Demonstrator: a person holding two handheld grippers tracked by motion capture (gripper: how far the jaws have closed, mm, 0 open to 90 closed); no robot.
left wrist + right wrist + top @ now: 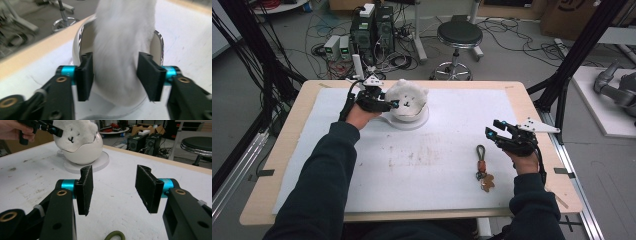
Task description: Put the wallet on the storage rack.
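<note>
The left gripper (393,102) is at the far left part of the tabletop (272,165), level with a white plush toy (406,96) that sits in a white egg-shaped cup (408,116) on a round white base (419,123). In the left gripper view its fingers (85,75) stand on either side of the fluffy body of the toy (120,50). The left one lies against the fur, while a narrow slit shows at the right one, so the hold looks released rather than clenched. The rim of the cup (80,40) curves behind the toy.

The right gripper (496,131) hovers over the right part of the white mat (422,165), well apart from the toy. Its fingers (86,188) are spread with nothing between them. Just below it on the mat lies a keyring (482,170) with a dark loop and a small brown figure. The right gripper view also shows the toy's face (71,135), looking out of the cup (85,152), with the left gripper (51,129) at its upper side.
</note>
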